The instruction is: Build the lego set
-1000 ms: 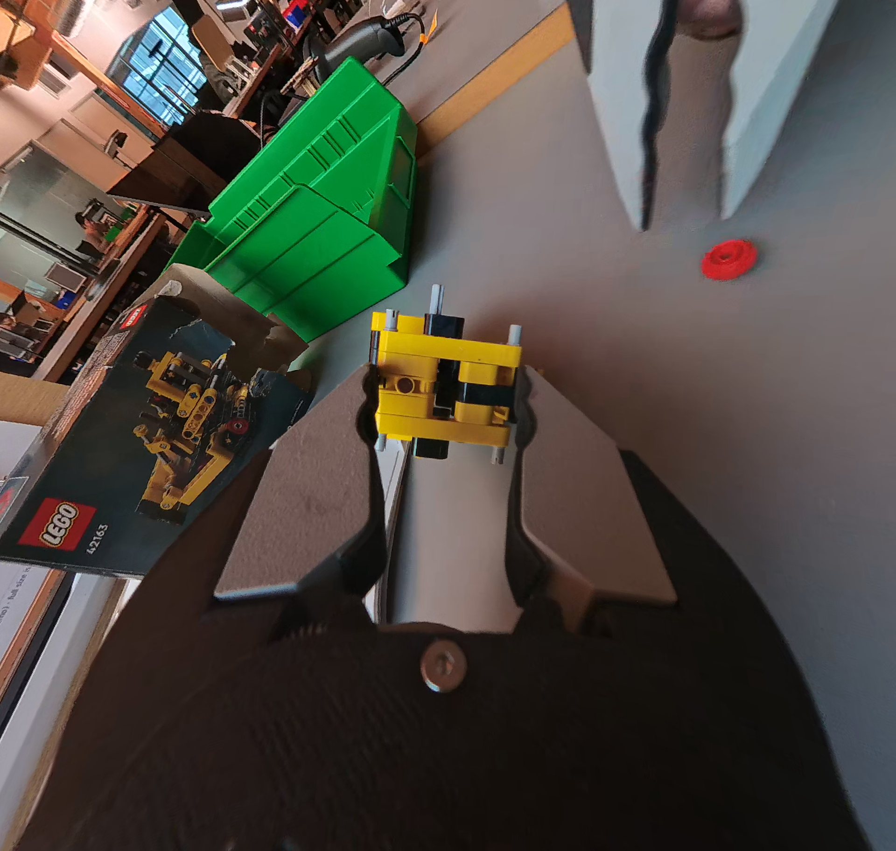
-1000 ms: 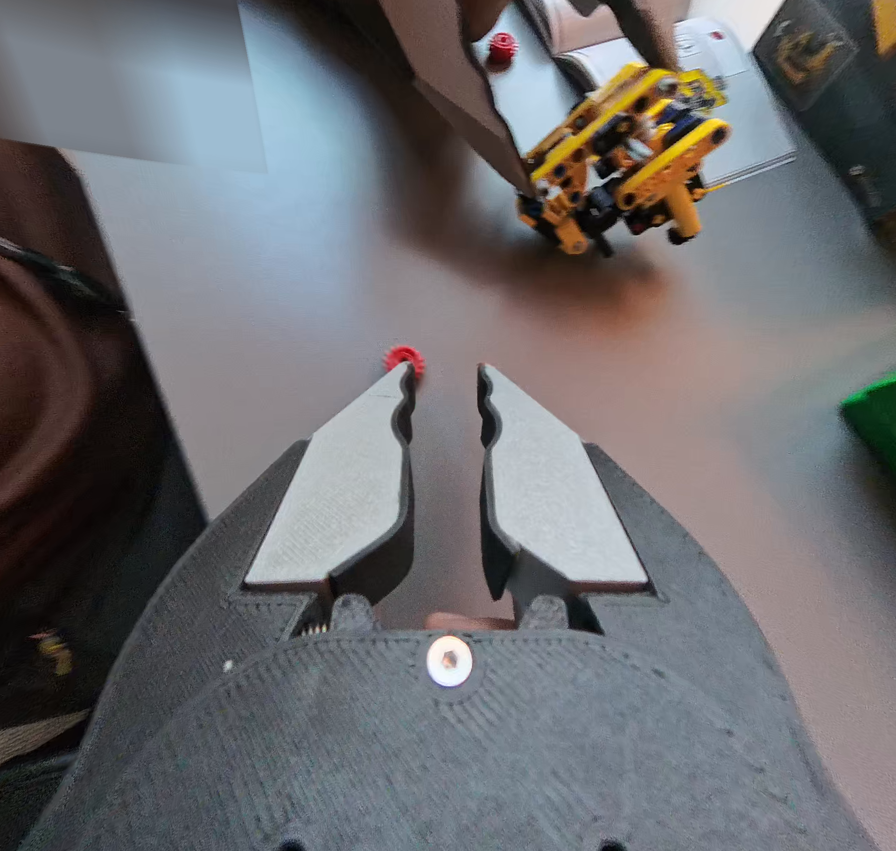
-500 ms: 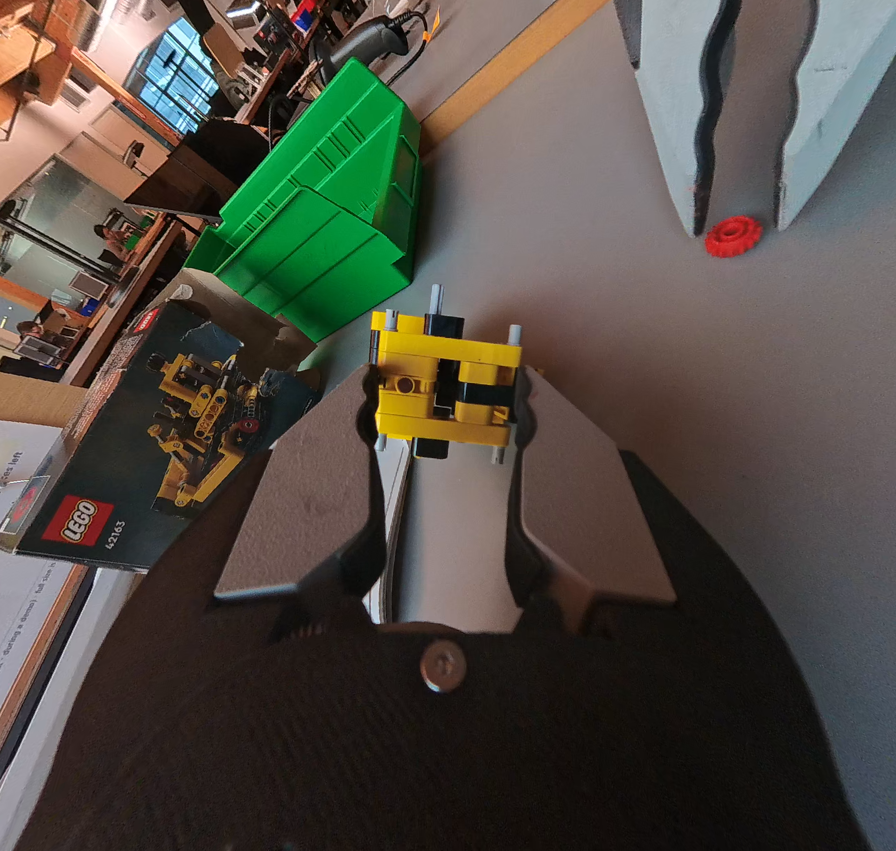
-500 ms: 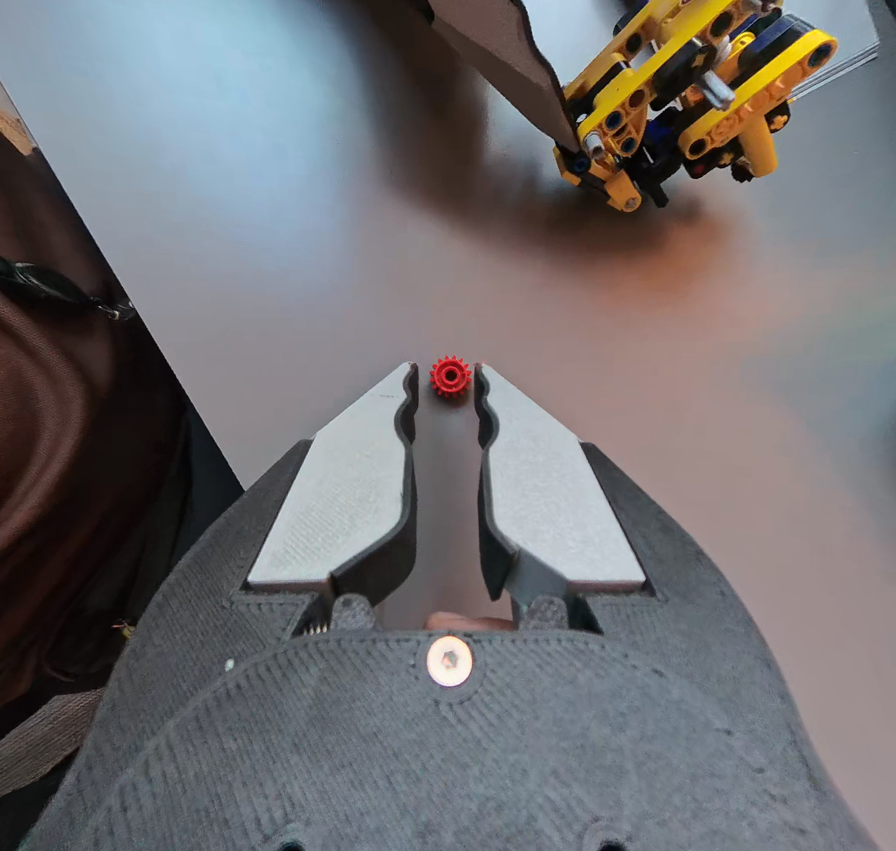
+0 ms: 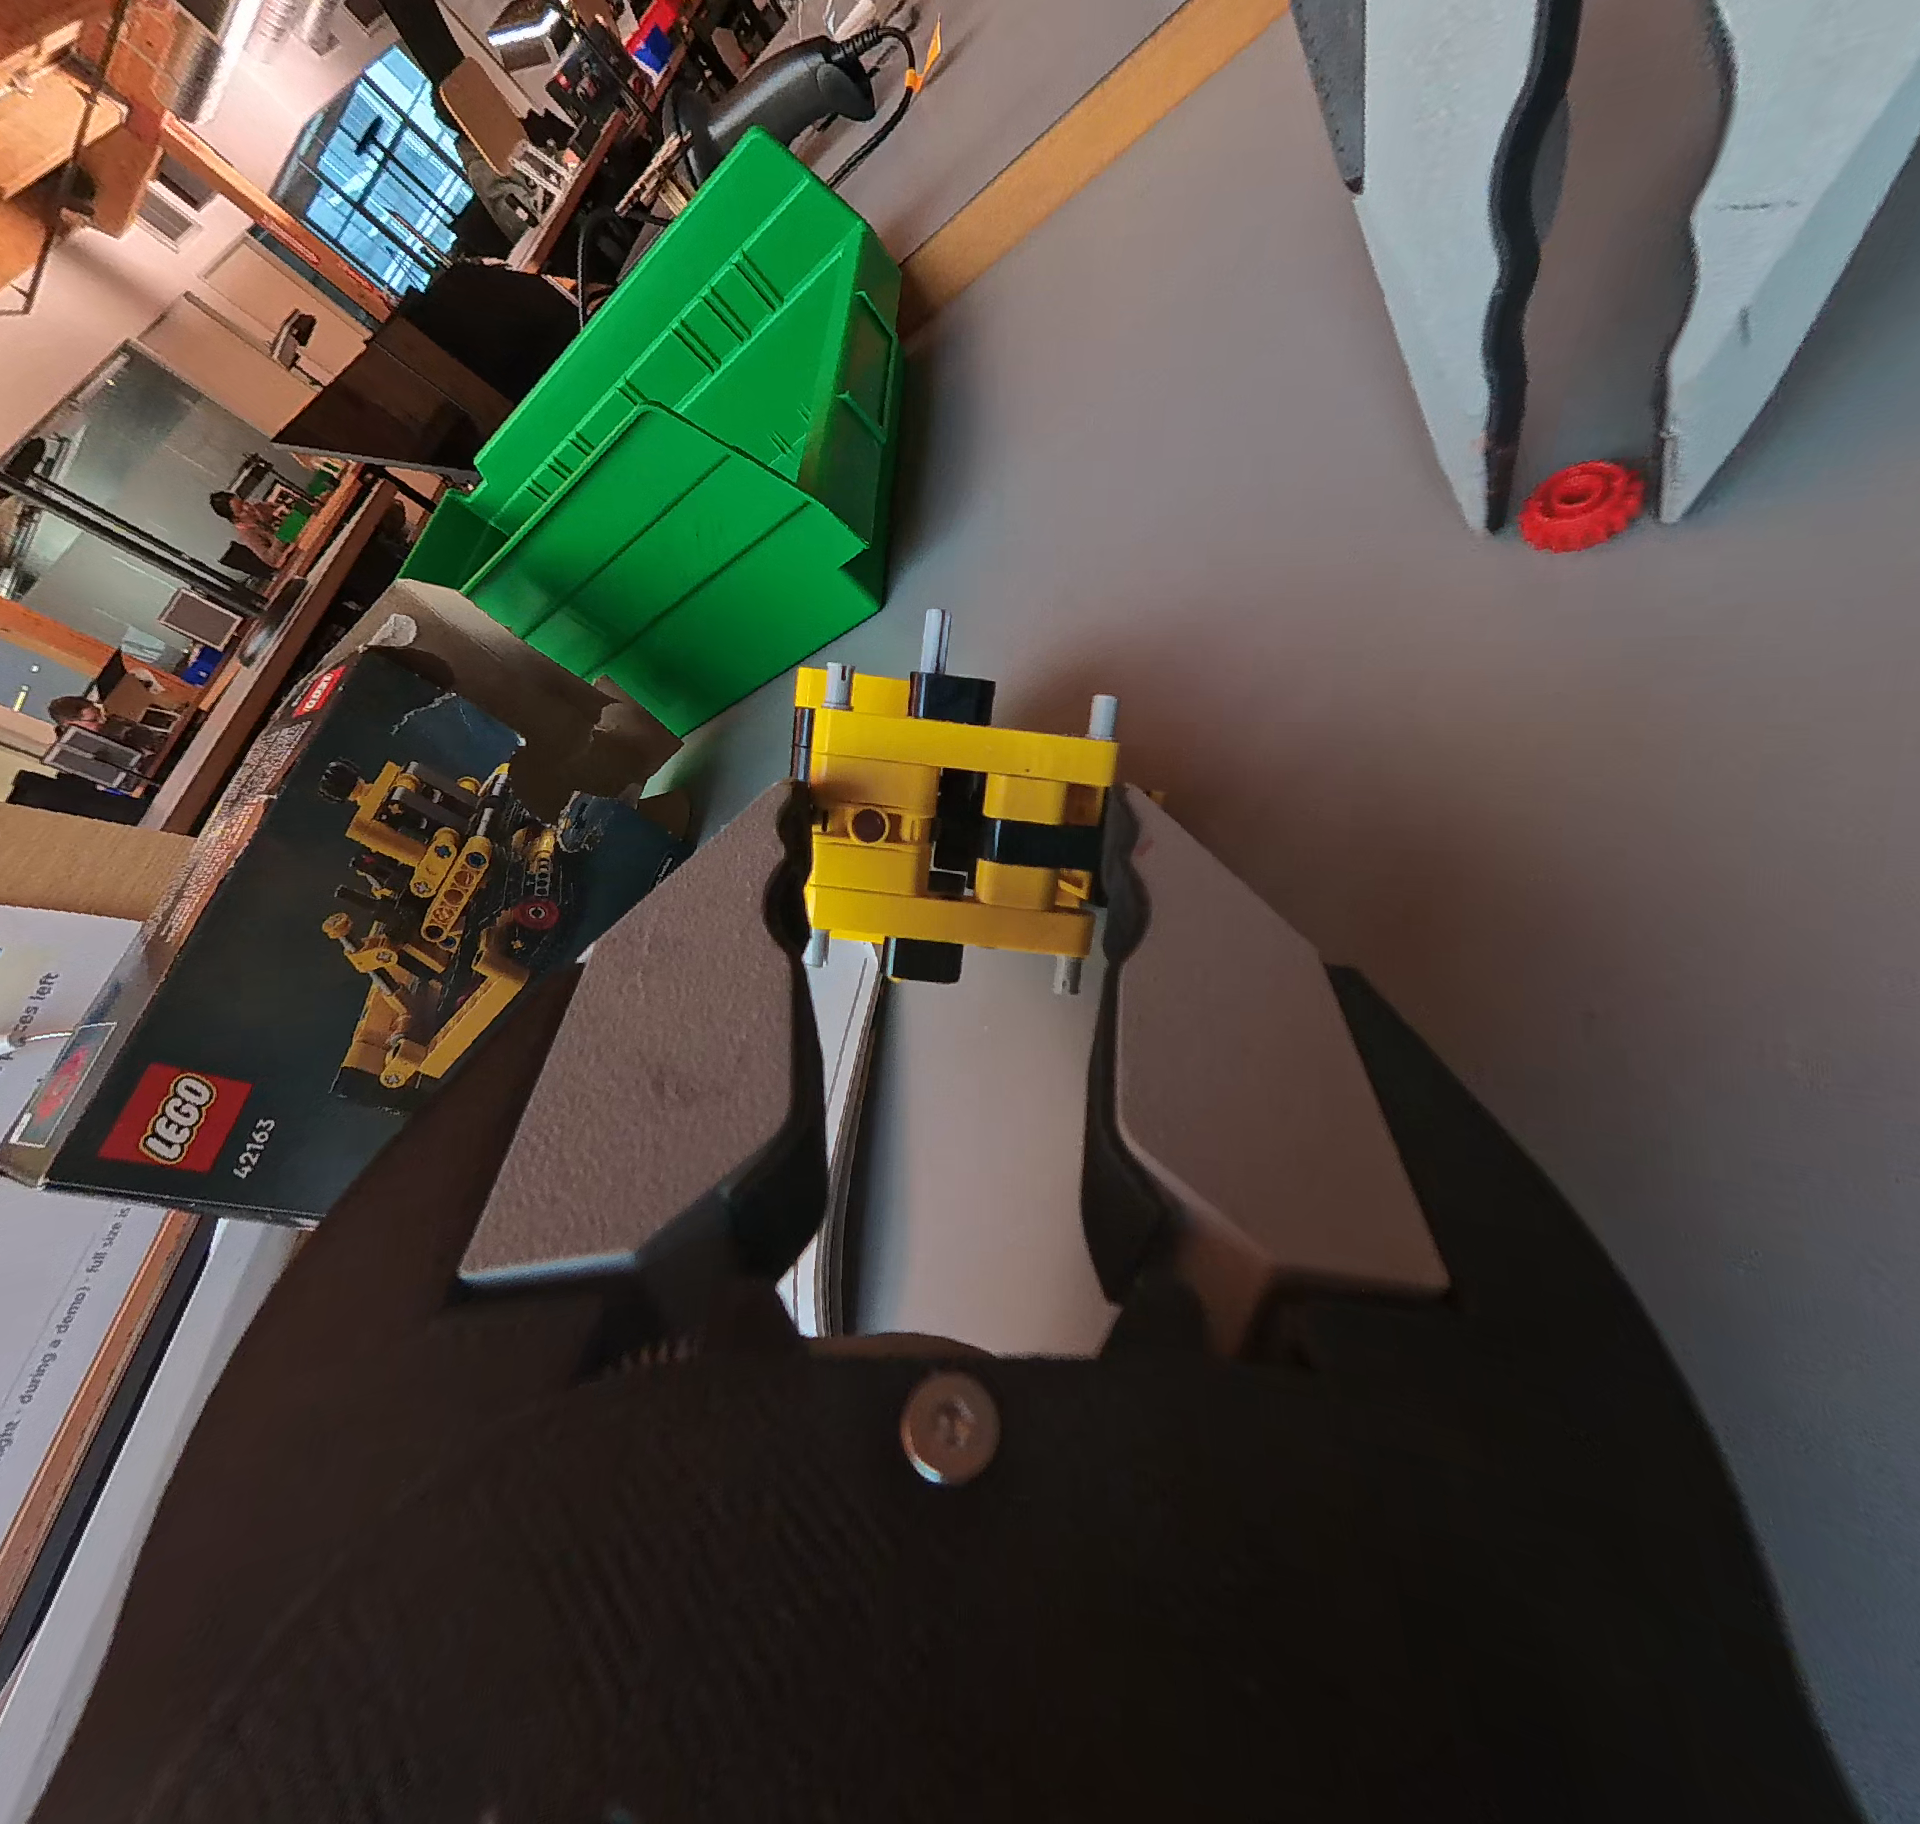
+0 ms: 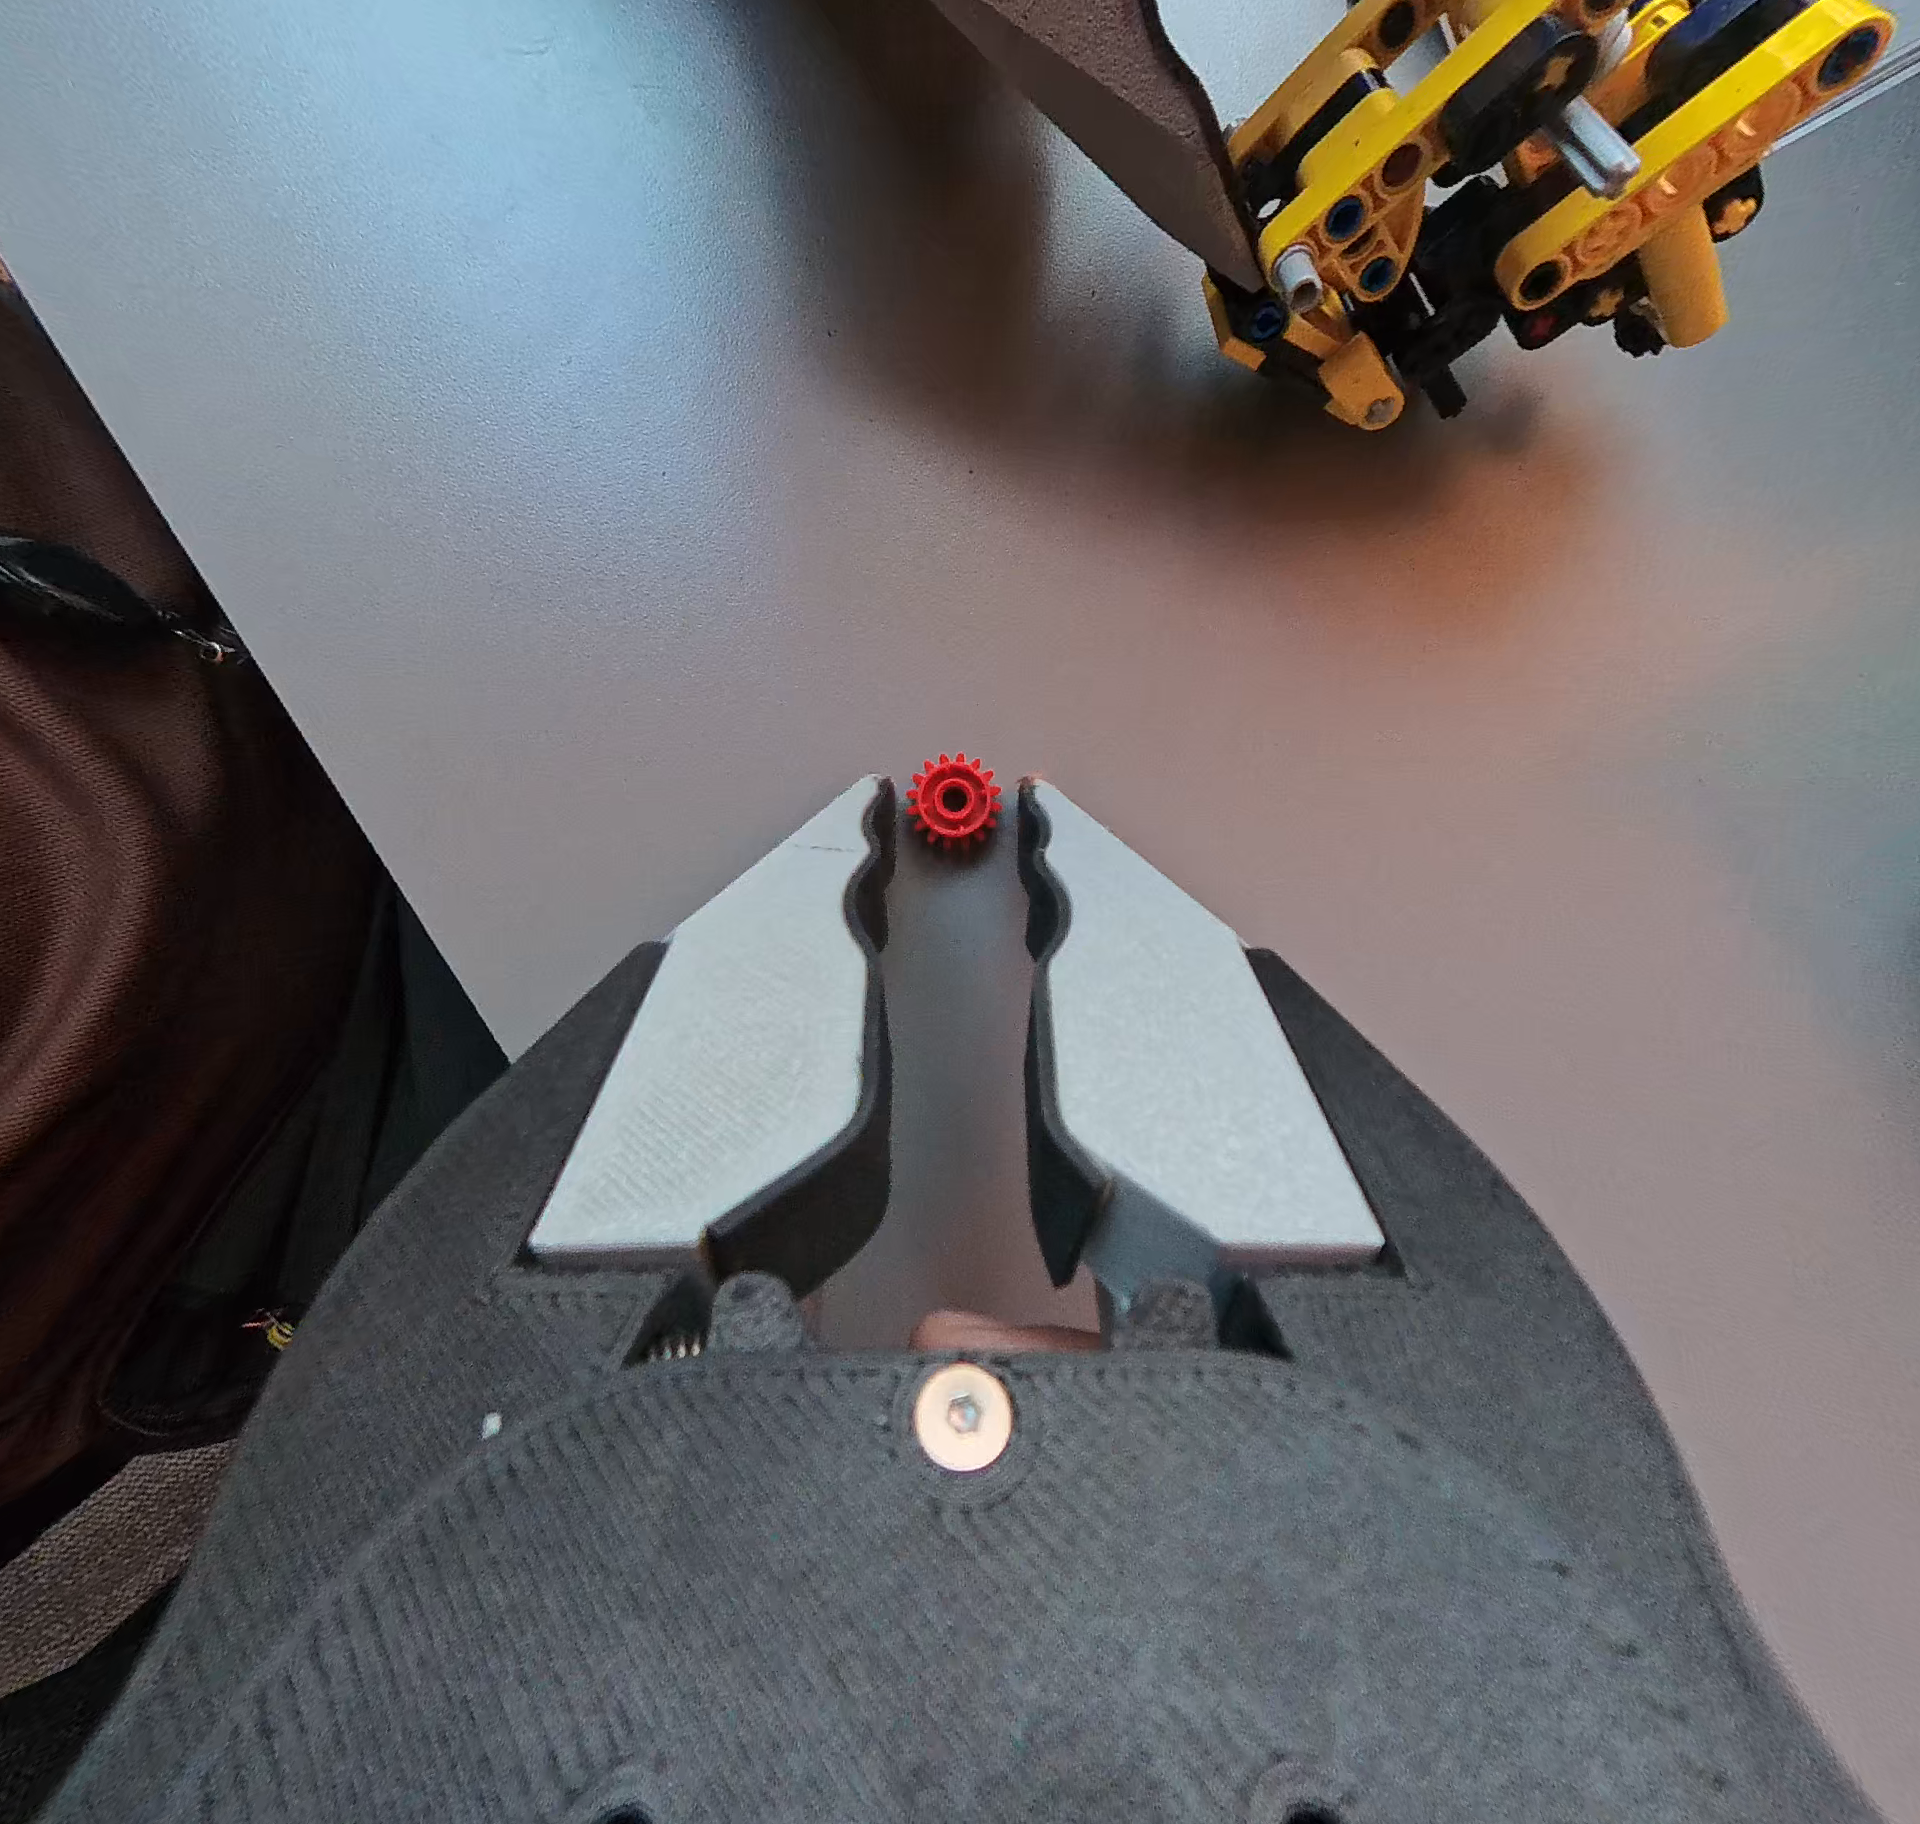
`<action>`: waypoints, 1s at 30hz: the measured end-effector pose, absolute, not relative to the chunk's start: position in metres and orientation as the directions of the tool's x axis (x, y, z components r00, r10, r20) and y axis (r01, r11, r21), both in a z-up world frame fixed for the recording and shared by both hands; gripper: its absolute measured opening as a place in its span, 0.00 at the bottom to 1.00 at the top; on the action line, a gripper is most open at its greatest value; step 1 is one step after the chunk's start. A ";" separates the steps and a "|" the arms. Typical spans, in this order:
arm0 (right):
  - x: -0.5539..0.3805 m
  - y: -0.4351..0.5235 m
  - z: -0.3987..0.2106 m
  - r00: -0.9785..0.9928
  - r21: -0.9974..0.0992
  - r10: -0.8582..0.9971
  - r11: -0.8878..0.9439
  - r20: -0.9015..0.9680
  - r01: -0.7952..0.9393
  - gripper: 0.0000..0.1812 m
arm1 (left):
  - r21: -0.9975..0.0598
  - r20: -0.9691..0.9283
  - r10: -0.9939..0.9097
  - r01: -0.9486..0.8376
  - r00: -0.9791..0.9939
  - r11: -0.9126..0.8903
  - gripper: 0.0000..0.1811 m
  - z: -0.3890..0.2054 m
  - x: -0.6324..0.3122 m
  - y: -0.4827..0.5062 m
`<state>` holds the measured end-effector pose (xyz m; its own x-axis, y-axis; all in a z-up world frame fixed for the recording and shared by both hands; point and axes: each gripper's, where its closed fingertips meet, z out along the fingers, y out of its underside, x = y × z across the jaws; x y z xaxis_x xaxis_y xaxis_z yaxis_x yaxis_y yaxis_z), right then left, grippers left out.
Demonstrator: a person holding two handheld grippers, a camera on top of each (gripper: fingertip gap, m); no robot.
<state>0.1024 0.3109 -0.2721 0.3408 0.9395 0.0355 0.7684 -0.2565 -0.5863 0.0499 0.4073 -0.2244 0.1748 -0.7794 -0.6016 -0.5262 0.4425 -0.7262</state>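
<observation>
Two grippers: left gripper (image 5: pixel 951 865) clamped on yellow assembly (image 5: pixel 951 829), right gripper (image 6: pixel 954 806) agape around red gear (image 6: pixel 953 800), green bins (image 5: pixel 696 465) beyond.

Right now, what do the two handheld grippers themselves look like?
Both match: the left gripper and right gripper each have a dark, ribbed, rounded 3D-printed body with a silver screw at its centre, and two flat grey wedge fingers tapering to points, lined with wavy black inner pads. No cables or markings show.
</observation>
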 end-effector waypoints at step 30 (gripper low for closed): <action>0.058 0.375 -0.220 0.297 -0.847 0.894 0.149 0.336 0.510 0.08 | -0.726 -0.610 -0.771 -0.517 0.183 0.453 0.26 -0.222 0.049 0.408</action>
<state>0.0583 0.3750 -0.2202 0.2971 0.8937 0.3361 0.5099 0.1491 -0.8472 0.0485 0.4084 -0.2223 0.1830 -0.7706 -0.6105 -0.5171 0.4527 -0.7264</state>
